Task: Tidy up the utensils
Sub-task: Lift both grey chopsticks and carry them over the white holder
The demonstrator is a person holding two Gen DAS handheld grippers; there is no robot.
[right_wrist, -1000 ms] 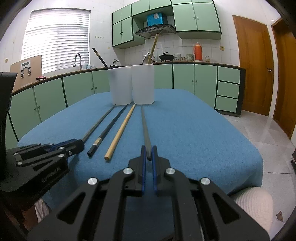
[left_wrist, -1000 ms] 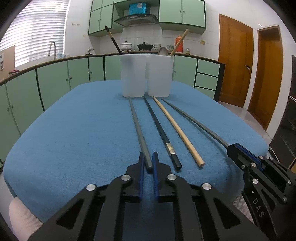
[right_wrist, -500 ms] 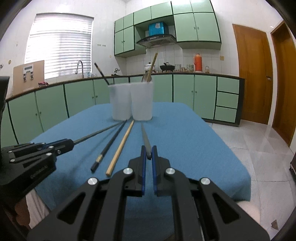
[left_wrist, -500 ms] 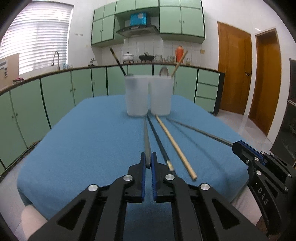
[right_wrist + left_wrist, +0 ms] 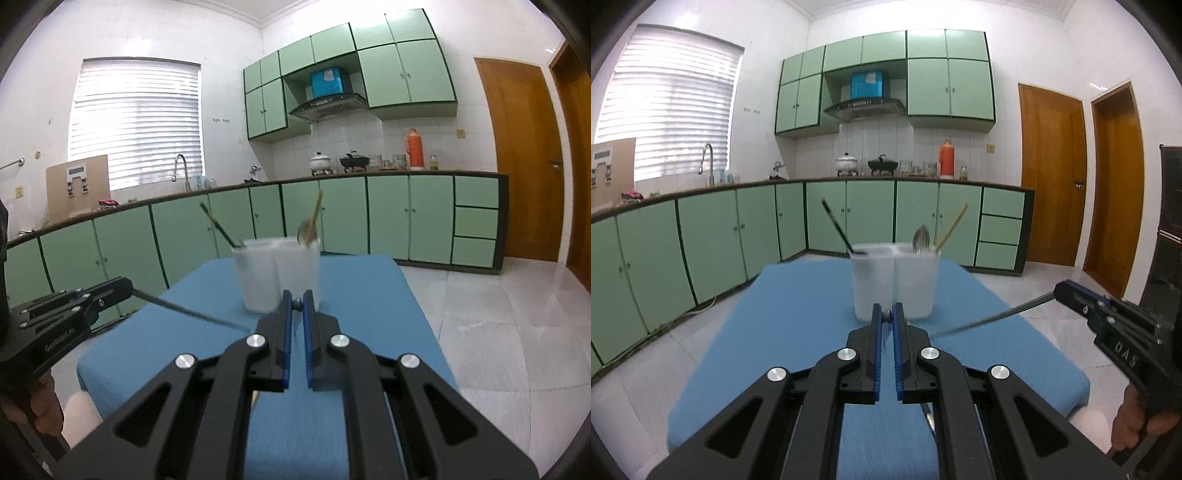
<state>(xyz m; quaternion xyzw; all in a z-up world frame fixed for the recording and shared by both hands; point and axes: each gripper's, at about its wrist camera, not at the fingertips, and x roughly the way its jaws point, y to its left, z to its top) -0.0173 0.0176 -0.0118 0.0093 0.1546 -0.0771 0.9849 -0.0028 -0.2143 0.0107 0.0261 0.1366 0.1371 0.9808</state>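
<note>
My left gripper (image 5: 886,314) is shut on a grey chopstick, seen end-on between its fingertips and held above the blue table (image 5: 798,317). My right gripper (image 5: 298,301) is shut on the other grey chopstick (image 5: 990,320), which points at a slant toward the table in the left wrist view. From the right wrist view the left gripper's chopstick (image 5: 192,314) also slants down. Two white plastic cups (image 5: 894,284) stand side by side at the table's far end. The left cup holds a black chopstick (image 5: 836,229); the right cup holds a spoon (image 5: 921,238) and a wooden chopstick (image 5: 952,226).
Green kitchen cabinets (image 5: 713,236) and a counter run behind the table. Wooden doors (image 5: 1052,181) are at the right. The tiled floor (image 5: 498,325) lies to the table's right. The chopsticks left lying on the table are hidden under my grippers.
Both grippers have lifted up from the table, each carrying its grey chopstick. The chopsticks now hang in the air, and the cups sit lower in both views.
</note>
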